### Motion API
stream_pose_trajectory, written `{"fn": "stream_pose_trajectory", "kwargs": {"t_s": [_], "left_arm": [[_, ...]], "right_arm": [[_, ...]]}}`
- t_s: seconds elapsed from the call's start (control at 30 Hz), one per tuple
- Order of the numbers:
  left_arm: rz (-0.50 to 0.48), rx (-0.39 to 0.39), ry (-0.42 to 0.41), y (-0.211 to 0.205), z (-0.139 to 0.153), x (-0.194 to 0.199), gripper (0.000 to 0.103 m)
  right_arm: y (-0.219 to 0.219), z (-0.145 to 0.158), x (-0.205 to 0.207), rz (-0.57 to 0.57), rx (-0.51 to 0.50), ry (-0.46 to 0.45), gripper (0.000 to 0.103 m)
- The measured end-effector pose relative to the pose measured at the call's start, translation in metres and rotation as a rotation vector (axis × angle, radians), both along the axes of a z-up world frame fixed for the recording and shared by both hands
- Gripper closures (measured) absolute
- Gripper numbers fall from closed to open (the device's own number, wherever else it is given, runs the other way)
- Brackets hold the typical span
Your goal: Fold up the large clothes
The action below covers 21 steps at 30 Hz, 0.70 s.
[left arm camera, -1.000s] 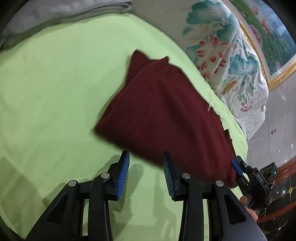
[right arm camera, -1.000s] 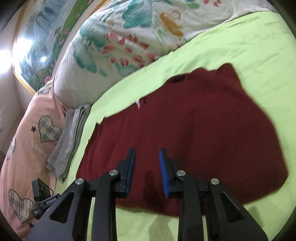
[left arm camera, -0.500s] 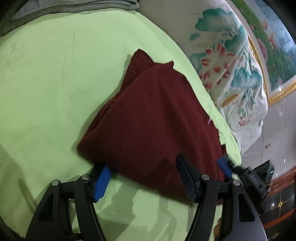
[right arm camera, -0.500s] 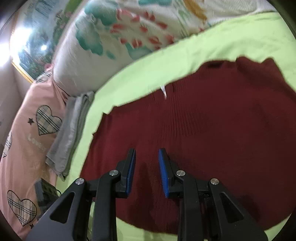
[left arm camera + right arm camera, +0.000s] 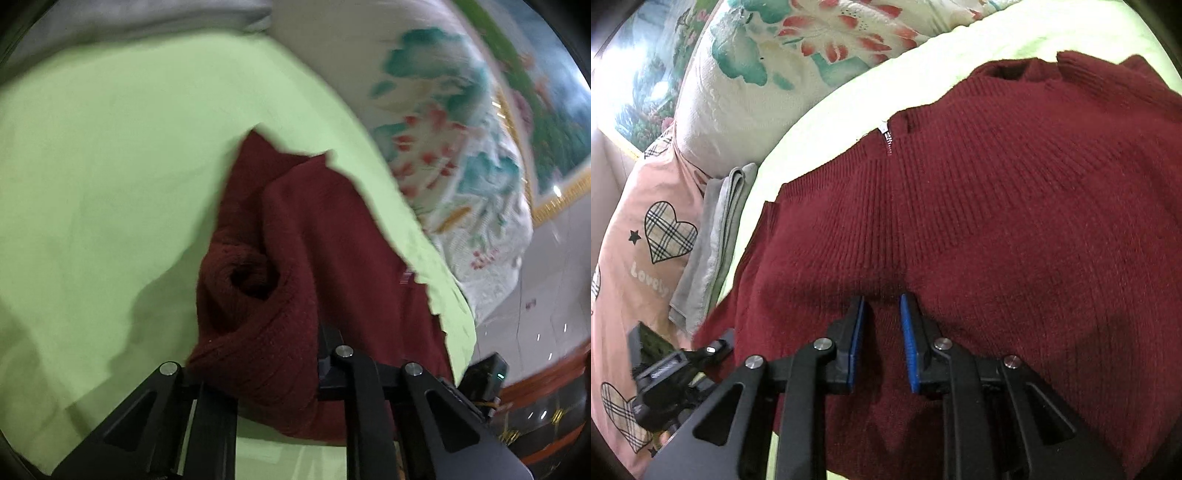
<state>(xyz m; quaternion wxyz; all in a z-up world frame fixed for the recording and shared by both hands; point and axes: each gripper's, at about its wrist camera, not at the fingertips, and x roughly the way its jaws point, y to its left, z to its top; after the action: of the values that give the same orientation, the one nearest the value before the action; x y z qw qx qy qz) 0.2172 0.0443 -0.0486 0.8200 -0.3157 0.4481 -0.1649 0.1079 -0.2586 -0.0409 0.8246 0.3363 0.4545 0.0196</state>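
— Two views, and they disagree on detail. What does each give you?

— Right wrist view: the dark red sweater (image 5: 997,221) lies spread on the light green sheet (image 5: 997,44), ribbed knit sharp, a short zipper (image 5: 887,142) at the neck. Beside the bed edge sit a folded grey cloth (image 5: 713,236) and a pink heart-print pillow (image 5: 646,229); the floral quilt (image 5: 798,62) lies behind. The left wrist view is blurred, yet it alone shows the sweater's side edge bunched and lifted off the sheet, with a rolled opening in the knit.

— The left gripper (image 5: 258,369)?

— Sweater fabric is heaped between its fingers and hides both pads. It looks clamped on that edge; the gap itself is not visible.

— And the right gripper (image 5: 882,339)?

— Narrowly parted, blue pads (image 5: 857,343) facing each other, nothing between them. Its tips sit low over the sweater's middle; whether they touch the knit, I cannot tell.
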Motion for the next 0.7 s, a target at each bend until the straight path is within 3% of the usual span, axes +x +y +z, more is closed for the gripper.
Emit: {"fn": "stream_pose_trajectory", "kwargs": {"t_s": [0.1, 0.17, 0.23, 0.3, 0.4, 0.47, 0.5, 0.53, 0.6, 0.7], "left_arm": [[-0.095, -0.025, -0.109, -0.033, 0.043, -0.003, 0.091], [-0.166, -0.019, -0.165, -0.060, 0.066, -0.006, 0.091], [-0.263, -0.026, -0.227, -0.096, 0.087, -0.011, 0.091], [-0.360, -0.041, -0.267, -0.133, 0.096, -0.016, 0.091], [-0.490, -0.021, -0.258, -0.195, 0.082, -0.020, 0.091], [-0.539, 0.024, -0.211, -0.229, 0.057, -0.019, 0.091], [-0.555, 0.062, -0.163, -0.246, 0.037, -0.016, 0.091], [-0.560, 0.078, -0.134, -0.254, 0.025, -0.015, 0.091], [-0.564, 0.082, -0.096, -0.261, 0.004, -0.013, 0.091], [-0.570, 0.095, -0.130, -0.260, 0.011, -0.016, 0.089]], "right_arm": [[-0.005, -0.004, 0.001, -0.001, 0.038, 0.002, 0.084], [-0.018, -0.003, -0.001, -0.017, 0.128, -0.007, 0.086], [-0.044, 0.003, -0.017, -0.088, 0.233, -0.033, 0.086], [-0.067, 0.016, -0.036, -0.164, 0.241, -0.089, 0.083], [-0.112, 0.027, -0.069, -0.286, 0.324, -0.166, 0.081], [-0.134, 0.028, -0.084, -0.338, 0.374, -0.189, 0.068], [-0.141, 0.027, -0.088, -0.346, 0.385, -0.192, 0.053], [-0.147, 0.025, -0.092, -0.351, 0.411, -0.197, 0.049], [-0.150, 0.024, -0.094, -0.334, 0.439, -0.202, 0.049], [-0.146, 0.026, -0.086, -0.283, 0.405, -0.173, 0.046]]}}
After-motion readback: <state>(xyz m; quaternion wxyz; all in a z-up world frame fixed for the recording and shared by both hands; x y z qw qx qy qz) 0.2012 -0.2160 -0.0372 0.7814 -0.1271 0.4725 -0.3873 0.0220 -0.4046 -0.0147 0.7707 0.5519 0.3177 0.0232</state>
